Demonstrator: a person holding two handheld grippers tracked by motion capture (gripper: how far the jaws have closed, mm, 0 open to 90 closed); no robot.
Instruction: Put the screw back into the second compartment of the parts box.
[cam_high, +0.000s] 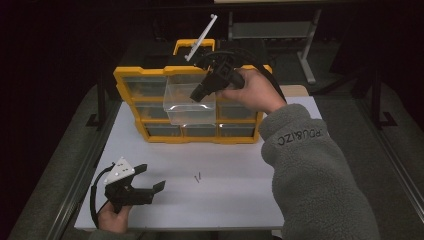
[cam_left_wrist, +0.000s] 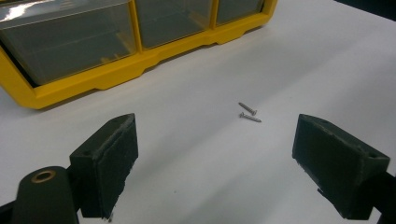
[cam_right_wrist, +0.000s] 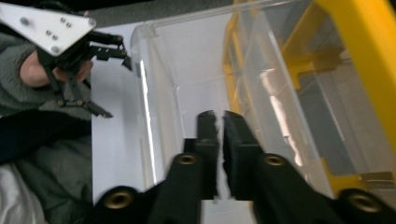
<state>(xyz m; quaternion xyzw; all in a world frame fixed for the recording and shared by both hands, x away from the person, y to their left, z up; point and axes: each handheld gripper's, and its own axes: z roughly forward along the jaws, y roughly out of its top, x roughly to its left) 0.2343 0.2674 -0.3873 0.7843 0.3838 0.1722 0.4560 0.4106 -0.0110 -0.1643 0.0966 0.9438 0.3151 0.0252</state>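
A yellow drawer organizer (cam_high: 200, 136) stands at the back of the white table (cam_high: 235, 205). One clear plastic drawer (cam_high: 187, 110) is pulled out of its upper rows. My right gripper (cam_high: 196, 96) points down into that drawer (cam_right_wrist: 159, 93) from the right; its jaws (cam_right_wrist: 219, 122) stand a narrow slit apart with nothing between them. Two small screws (cam_high: 198, 177) lie on the table in front of the organizer. At the front left my left gripper (cam_high: 152, 176) rests low, wide open and aimed at the screws (cam_left_wrist: 248, 113), well short of them.
A white strip (cam_high: 202, 37) sticks up at an angle from the organizer's top. The organizer's lower drawers (cam_left_wrist: 70, 42) are pushed in. The table's left rail (cam_high: 85, 165) runs close beside the left hand. A grey sleeve (cam_high: 310, 170) covers the table's right front.
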